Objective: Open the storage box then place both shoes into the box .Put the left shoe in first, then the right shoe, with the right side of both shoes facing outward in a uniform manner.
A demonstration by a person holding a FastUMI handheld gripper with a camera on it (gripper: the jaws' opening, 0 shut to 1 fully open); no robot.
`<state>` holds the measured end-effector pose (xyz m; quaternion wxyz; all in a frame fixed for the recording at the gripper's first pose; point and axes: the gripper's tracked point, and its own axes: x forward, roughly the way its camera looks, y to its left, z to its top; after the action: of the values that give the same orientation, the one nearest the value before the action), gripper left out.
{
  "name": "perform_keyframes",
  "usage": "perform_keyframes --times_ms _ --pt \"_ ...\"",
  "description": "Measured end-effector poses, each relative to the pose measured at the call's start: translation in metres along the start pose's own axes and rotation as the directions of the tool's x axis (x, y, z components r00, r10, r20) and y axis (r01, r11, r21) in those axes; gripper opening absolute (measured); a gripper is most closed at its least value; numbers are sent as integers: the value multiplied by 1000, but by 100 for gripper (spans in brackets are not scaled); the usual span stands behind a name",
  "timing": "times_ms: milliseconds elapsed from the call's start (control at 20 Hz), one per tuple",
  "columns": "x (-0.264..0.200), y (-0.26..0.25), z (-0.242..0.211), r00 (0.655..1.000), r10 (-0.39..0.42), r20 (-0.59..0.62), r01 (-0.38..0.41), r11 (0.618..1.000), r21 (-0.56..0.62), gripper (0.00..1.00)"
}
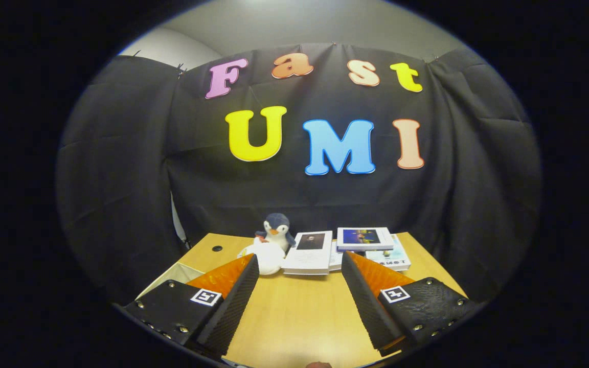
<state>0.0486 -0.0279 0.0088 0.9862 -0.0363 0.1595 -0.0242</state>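
My gripper is open above the wooden table, its two fingers spread wide with only bare tabletop between them. A pale box-like edge peeks out beside the left finger at the table's left side; I cannot tell whether it is the storage box. A white rounded thing lies just beyond the left fingertip, partly hidden by it; what it is I cannot tell.
A plush penguin sits at the back of the table. Beside it lie several books: one with a white cover and a stack to its right. A small dark hole marks the tabletop's back left. Black cloth walls close the booth behind.
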Motion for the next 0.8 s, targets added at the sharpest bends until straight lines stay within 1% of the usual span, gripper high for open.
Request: perform_keyframes --times_ms 200,450,800 --pt "-15 -47 20 996 -56 66 58 998 -24 98" --pt "-20 -78 37 986 -91 137 95 995 -22 98" --pt "-9 -71 35 985 -43 164 44 999 -3 98"
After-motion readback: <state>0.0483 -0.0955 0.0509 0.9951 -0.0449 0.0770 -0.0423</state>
